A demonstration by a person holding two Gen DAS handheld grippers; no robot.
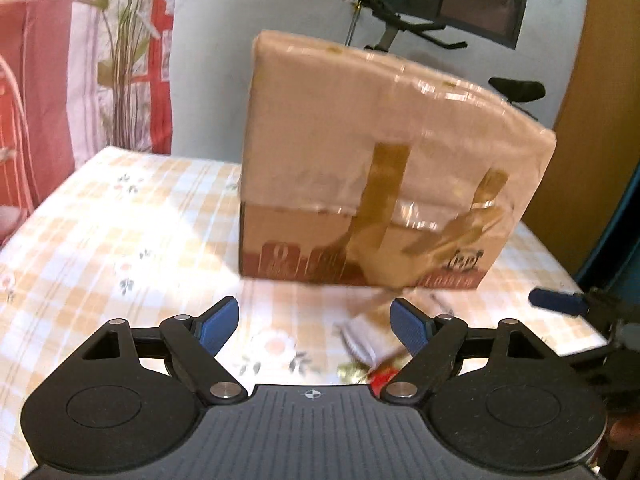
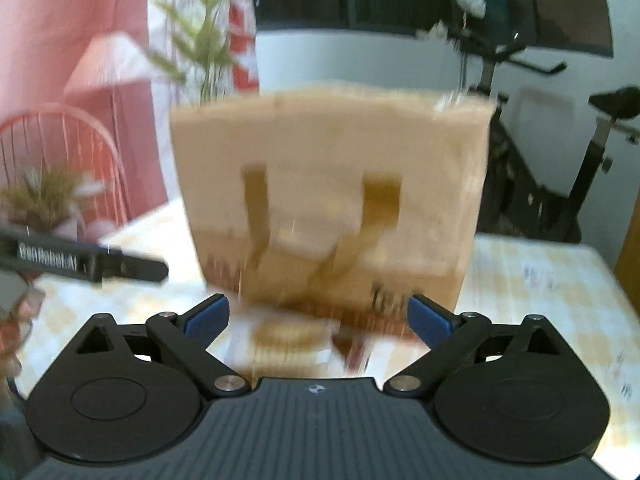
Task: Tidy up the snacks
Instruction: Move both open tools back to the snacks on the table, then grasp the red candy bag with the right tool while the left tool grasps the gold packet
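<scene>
Both grippers, left gripper point(image 1: 314, 326) and right gripper point(image 2: 318, 320), gape wide and empty; I aim them at wrapped snacks point(image 1: 366, 354) lying before the cardboard box point(image 1: 384, 160).

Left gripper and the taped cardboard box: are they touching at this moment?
Apart. The left wrist view shows the left gripper open, with a strip of checked tablecloth visible between its fingertips and the cardboard box.
</scene>
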